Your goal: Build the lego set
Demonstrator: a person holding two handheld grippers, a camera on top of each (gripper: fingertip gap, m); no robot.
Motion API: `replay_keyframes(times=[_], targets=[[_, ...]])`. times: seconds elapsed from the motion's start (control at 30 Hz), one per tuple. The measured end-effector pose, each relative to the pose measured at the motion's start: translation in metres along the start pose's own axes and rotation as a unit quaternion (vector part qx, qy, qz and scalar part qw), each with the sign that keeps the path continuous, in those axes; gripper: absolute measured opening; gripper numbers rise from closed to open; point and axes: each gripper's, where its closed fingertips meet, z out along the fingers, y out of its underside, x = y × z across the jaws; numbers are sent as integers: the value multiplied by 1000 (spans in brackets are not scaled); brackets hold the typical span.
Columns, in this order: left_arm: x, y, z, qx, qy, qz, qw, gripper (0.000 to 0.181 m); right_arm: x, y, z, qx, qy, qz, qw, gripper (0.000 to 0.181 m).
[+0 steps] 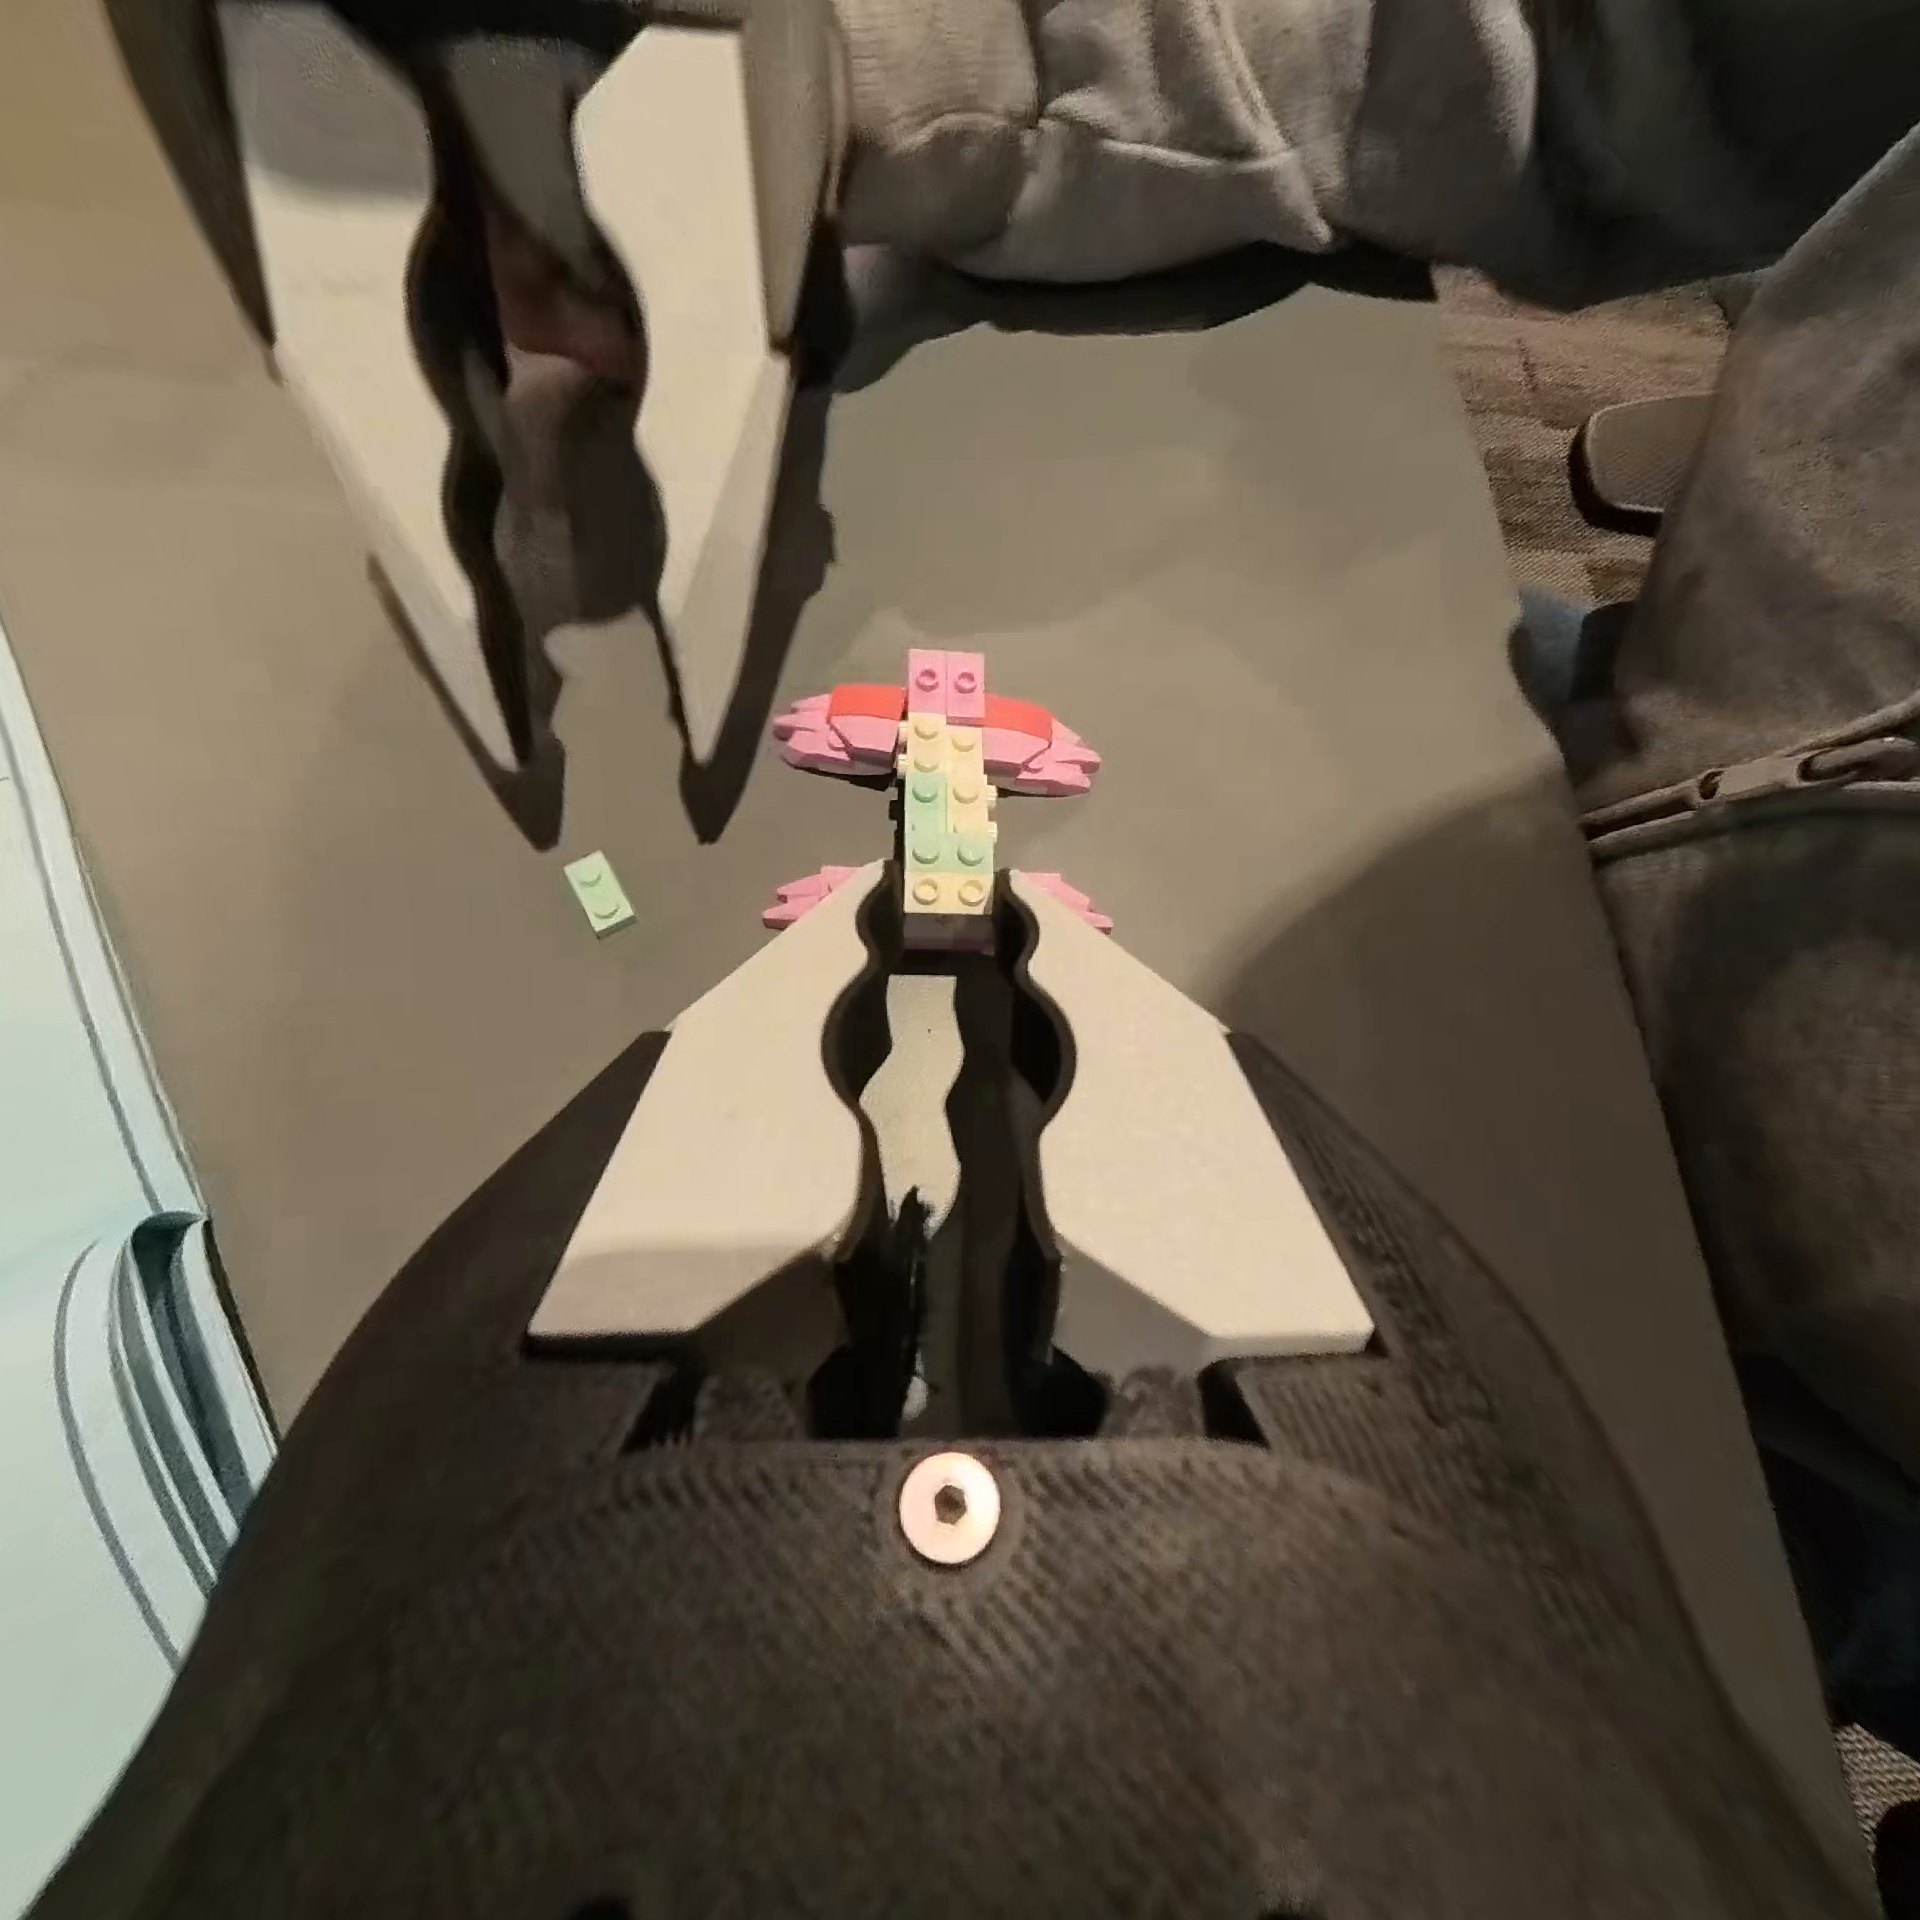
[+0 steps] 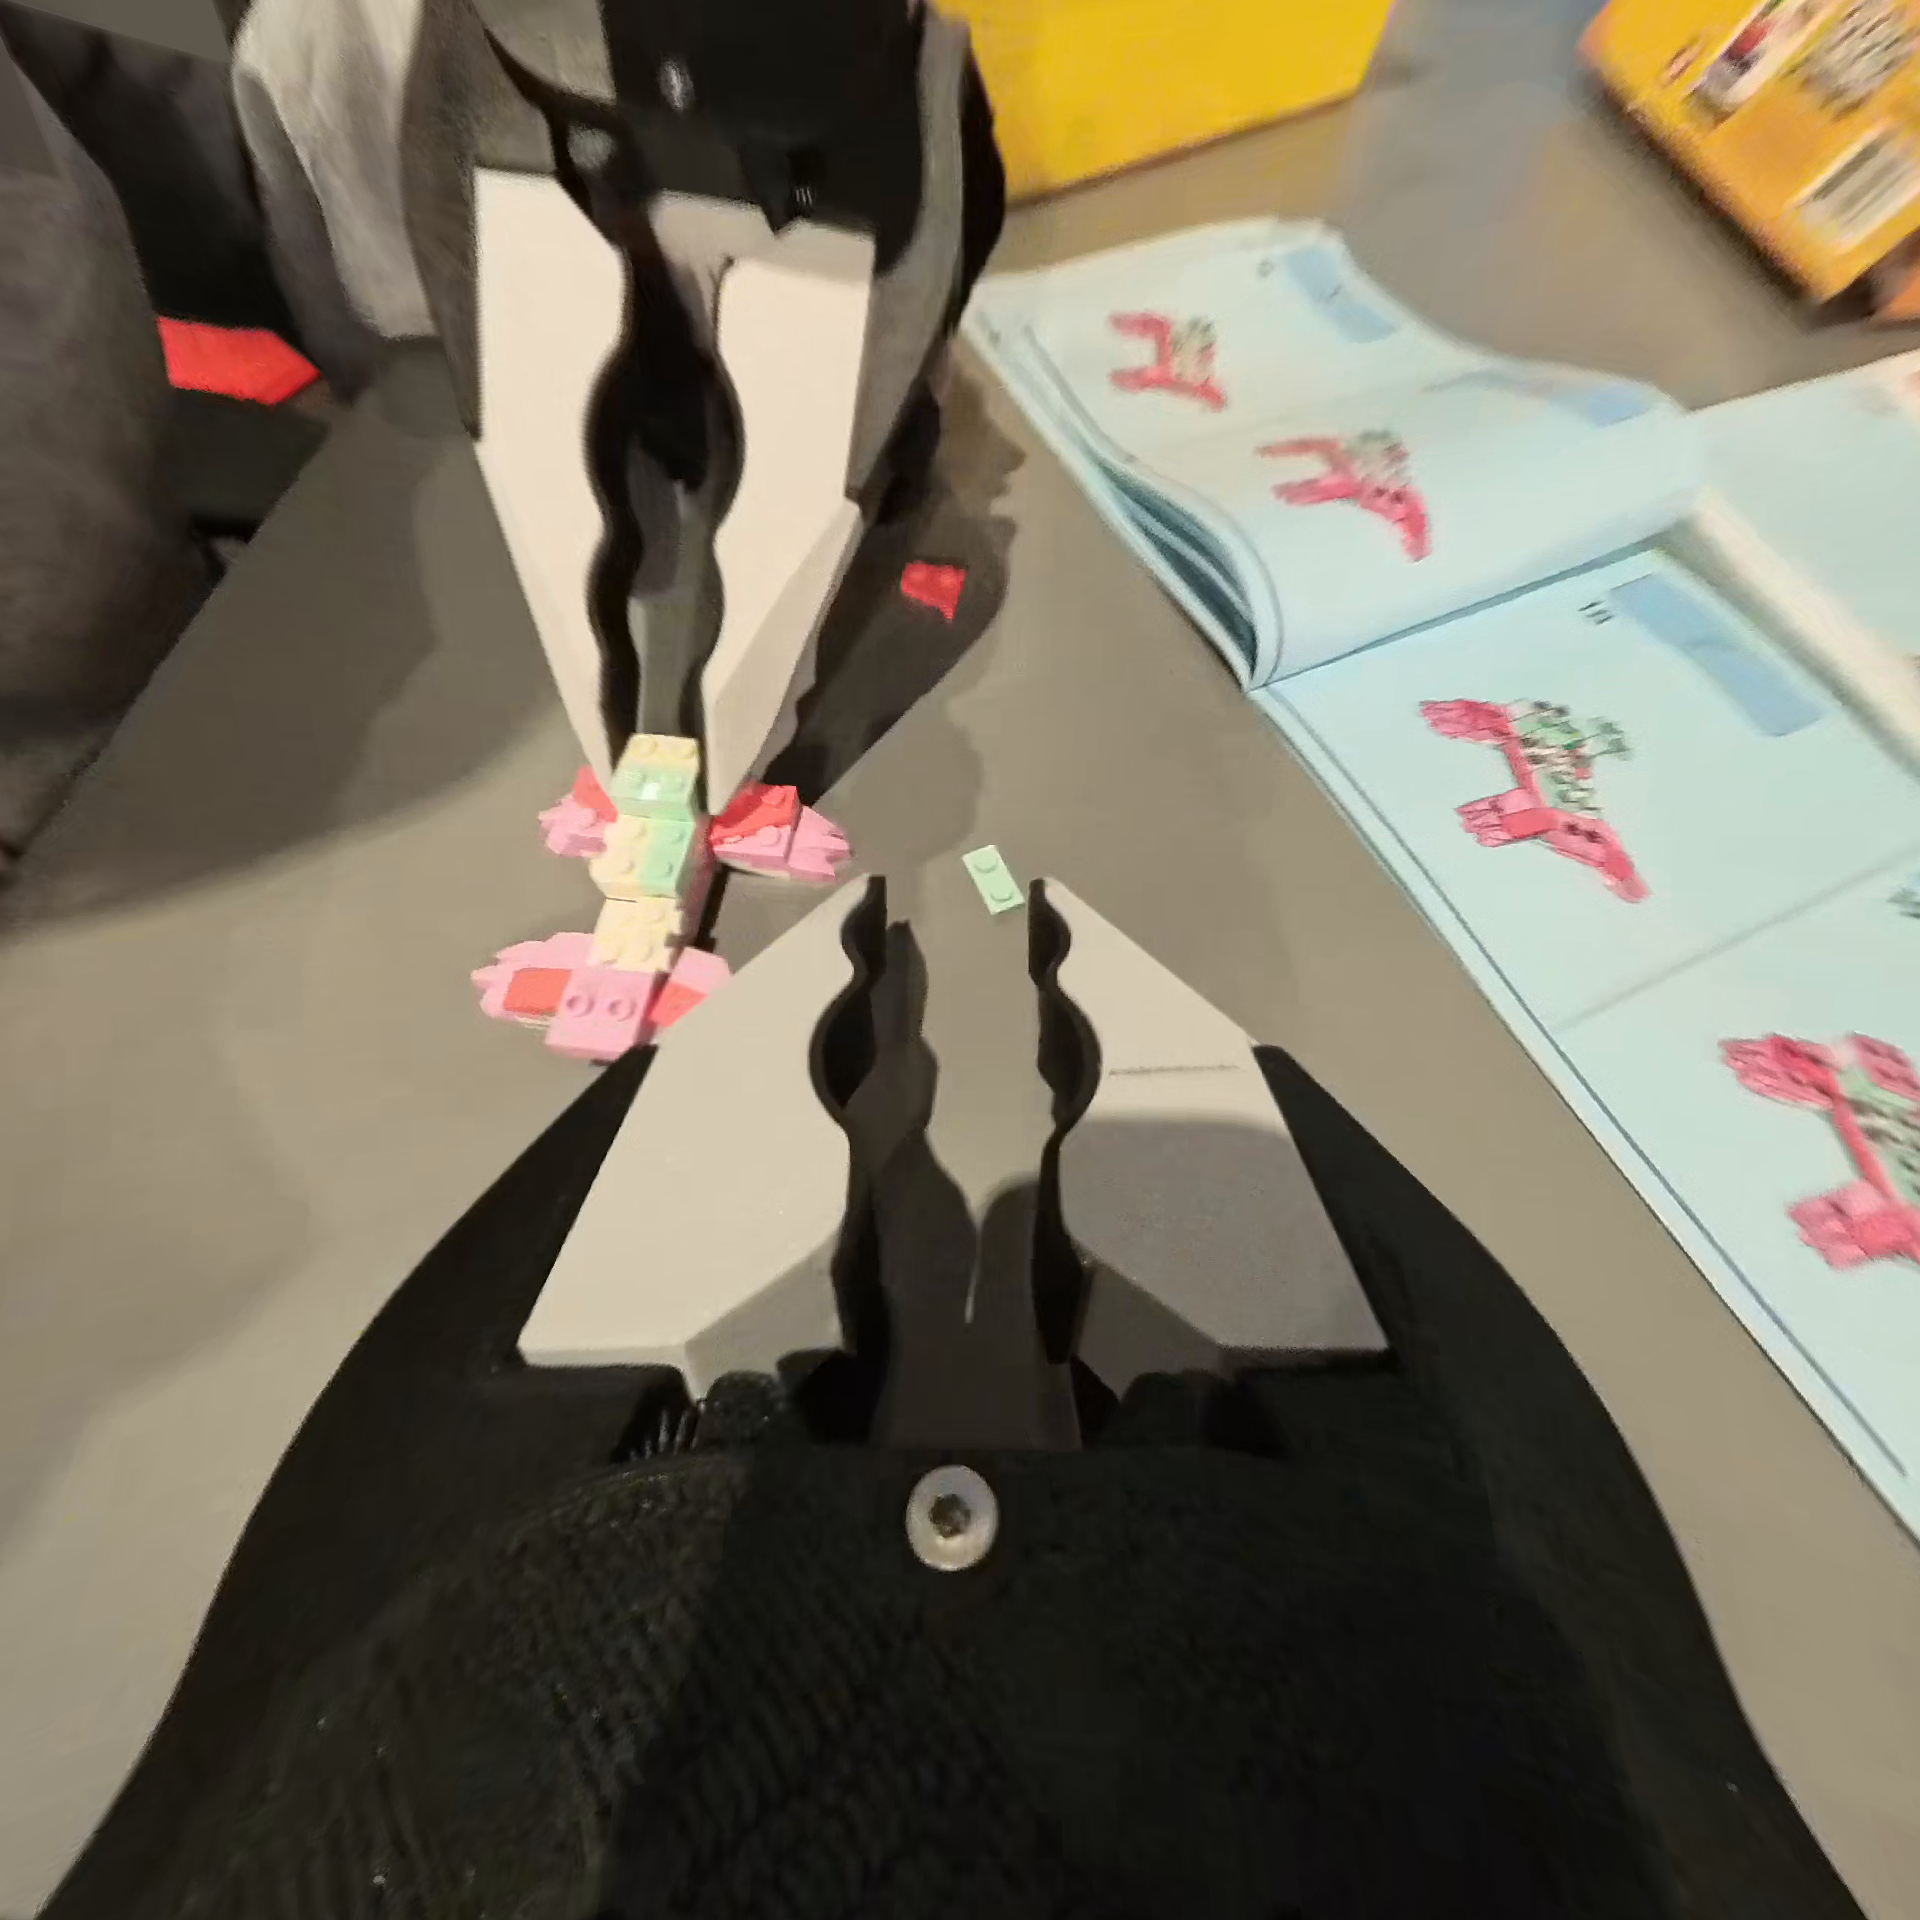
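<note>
Grey table (image 2: 1195, 727), mint plate (image 2: 994, 881), red brick (image 2: 932, 588) (shadowed), open booklet (image 2: 1558, 644), yellow boxes (image 2: 1174, 83)

We view the scene from two wrist cameras facing each other across the grey table (image 1: 1195, 582), each looking down along its own fingers at close range. Both share the pastel lego model (image 1: 940, 790) (image 2: 644, 883) and the loose green plate (image 1: 601, 894) (image 2: 994, 880).

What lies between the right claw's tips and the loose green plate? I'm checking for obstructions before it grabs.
Nothing: in the right wrist view, only bare grey table separates the open right claw from the green plate.
</note>
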Motion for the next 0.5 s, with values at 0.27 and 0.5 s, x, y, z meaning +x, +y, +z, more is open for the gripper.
replay_keyframes(times=[0.27,0.5], targets=[[0,0,1,6,3,-6,1000,16,7,11,23,-71,-50,-2,996,11],[0,-1,1,5,-6,1,1000,16,2,8,3,-34,15,9,999,5]])
